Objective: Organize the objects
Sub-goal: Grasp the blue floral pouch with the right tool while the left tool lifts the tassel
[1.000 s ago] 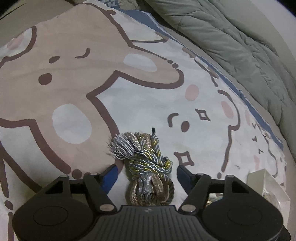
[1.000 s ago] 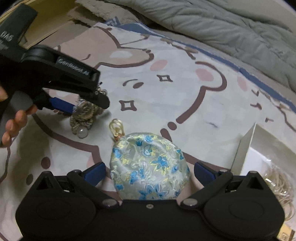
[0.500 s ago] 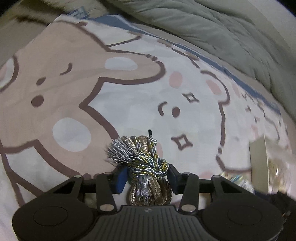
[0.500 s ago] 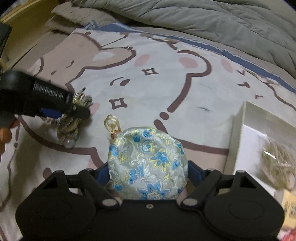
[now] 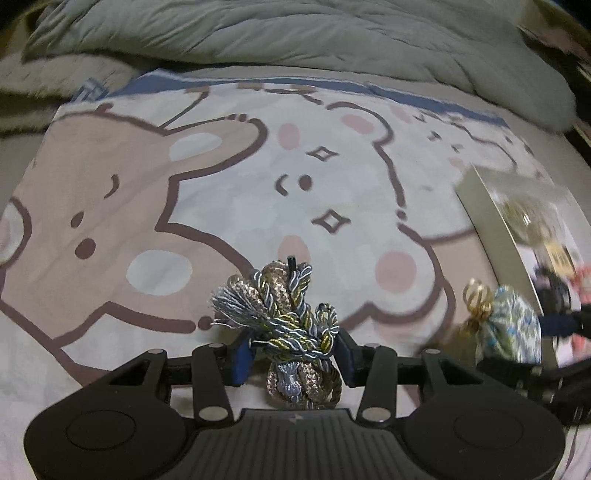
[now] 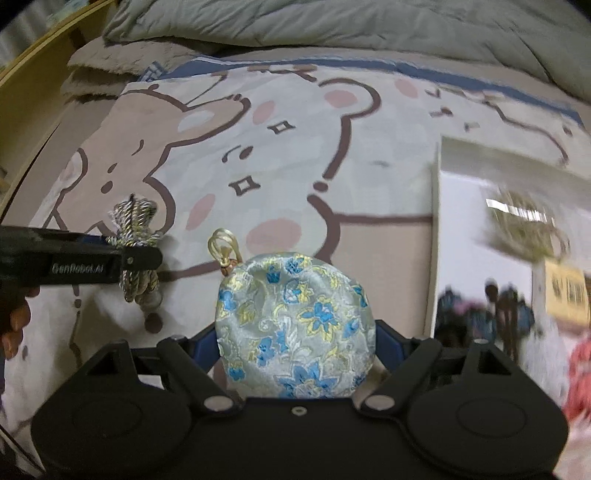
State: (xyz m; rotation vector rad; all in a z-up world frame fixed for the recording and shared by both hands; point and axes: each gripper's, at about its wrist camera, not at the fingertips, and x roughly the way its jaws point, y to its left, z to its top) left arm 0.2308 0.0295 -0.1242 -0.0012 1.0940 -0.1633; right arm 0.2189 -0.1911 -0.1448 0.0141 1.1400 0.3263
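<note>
My left gripper (image 5: 291,354) is shut on a knotted rope tassel (image 5: 291,325) of grey, gold and blue cord, held above the bear-print bedspread (image 5: 221,206). The tassel also shows in the right wrist view (image 6: 136,243), clamped in the left gripper. My right gripper (image 6: 295,350) is shut on a round silver pouch with blue flowers (image 6: 295,325) and a gold loop at its top. The pouch shows in the left wrist view (image 5: 509,328) at the right. A white box (image 6: 480,236) lies to the right, with a pale string bundle (image 6: 524,229) inside.
A rumpled grey duvet (image 5: 295,33) lies along the far side of the bed. A wooden bed frame edge (image 6: 33,96) runs along the left. Blurred colourful items (image 6: 498,310) sit at the near end of the white box (image 5: 491,229).
Both grippers closed on their objects, the left on the tassel and the right on the pouch, lifted them off the bedspread and moved right toward the white box.
</note>
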